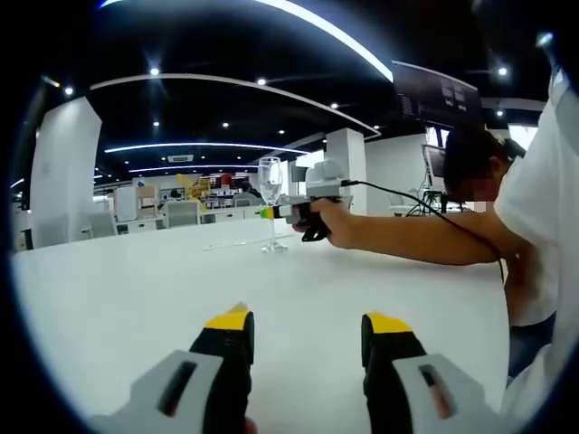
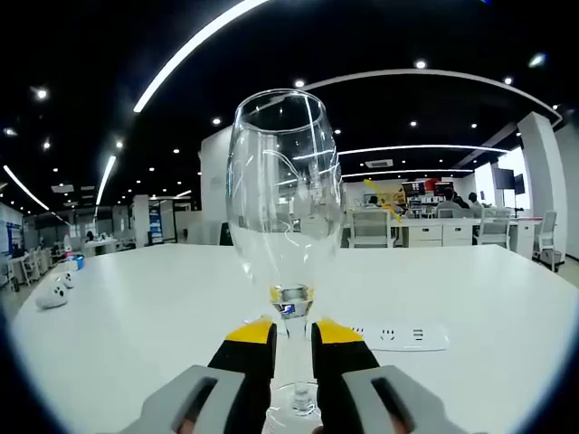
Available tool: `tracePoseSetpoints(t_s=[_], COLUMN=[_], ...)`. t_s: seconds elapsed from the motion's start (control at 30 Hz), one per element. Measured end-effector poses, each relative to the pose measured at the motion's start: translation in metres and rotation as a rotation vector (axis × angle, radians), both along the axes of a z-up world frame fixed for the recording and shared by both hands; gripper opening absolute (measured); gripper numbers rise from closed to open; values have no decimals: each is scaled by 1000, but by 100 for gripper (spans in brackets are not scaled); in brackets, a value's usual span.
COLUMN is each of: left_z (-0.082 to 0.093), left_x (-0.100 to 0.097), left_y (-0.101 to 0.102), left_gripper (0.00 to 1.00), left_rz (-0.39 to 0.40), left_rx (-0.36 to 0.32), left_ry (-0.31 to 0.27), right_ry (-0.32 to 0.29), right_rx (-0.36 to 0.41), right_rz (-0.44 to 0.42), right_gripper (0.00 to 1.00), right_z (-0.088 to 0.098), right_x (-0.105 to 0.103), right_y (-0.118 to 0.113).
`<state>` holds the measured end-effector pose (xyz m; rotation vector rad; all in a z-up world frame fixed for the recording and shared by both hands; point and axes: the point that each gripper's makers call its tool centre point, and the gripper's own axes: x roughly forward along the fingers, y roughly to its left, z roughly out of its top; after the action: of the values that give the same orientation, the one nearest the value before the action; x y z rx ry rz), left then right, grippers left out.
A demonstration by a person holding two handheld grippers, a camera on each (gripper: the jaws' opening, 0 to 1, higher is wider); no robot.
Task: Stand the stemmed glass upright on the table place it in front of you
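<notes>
Right tool (image 2: 292, 336) is clamped on the stem of the stemmed glass (image 2: 282, 194), yellow-tipped jaws pinching it from both sides just under the bowl, and you can see the round foot of the glass sitting down on the white counter (image 2: 118, 316) between the grey jaw bodies. So the glass is standing upright, bowl up, foot on the counter, with the tool gripping it pretty low on the stem. From the left gripper view you get the same thing from further off: the stemmed glass (image 1: 270, 194) stands upright well out on the counter (image 1: 118, 298), and the right tool (image 1: 268, 213) comes in from the right with a hand (image 1: 327, 220) wrapped around its handle and a black cable (image 1: 425, 206) trailing back along the person's arm. Left tool (image 1: 308, 334) is hanging over bare counter well short of the glass, jaws spread apart with nothing between them, just white surface showing in the gap. Other bits: in the right gripper view there's a white power strip (image 2: 403, 336) lying flat on the counter just past the glass on the right, and a small white object (image 2: 52, 295) way off at the left edge of the counter, too small for me to say what it is. Background is an open office with desks, chairs and curved ceiling light strips.
</notes>
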<state>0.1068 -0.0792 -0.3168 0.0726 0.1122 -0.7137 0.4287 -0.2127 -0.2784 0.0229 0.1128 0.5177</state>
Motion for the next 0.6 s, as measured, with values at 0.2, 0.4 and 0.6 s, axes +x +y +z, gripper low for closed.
tracePoseSetpoints(t_s=[0.2, 0.4, 0.6], left_z=[0, 0, 0], left_x=[0, -2, -3], left_y=[-1, -2, -2], left_gripper=[48, 48, 48], left_rz=[2, 2, 3], left_rx=[4, 6, 4], left_ry=[2, -1, -2], right_ry=[-2, -19, -28], right_rx=[-8, -58, -60], right_rz=[14, 38, 45], right_gripper=[27, 35, 36], right_z=[0, -1, 1], right_x=[-7, -10, -15], right_y=[2, 5, 5])
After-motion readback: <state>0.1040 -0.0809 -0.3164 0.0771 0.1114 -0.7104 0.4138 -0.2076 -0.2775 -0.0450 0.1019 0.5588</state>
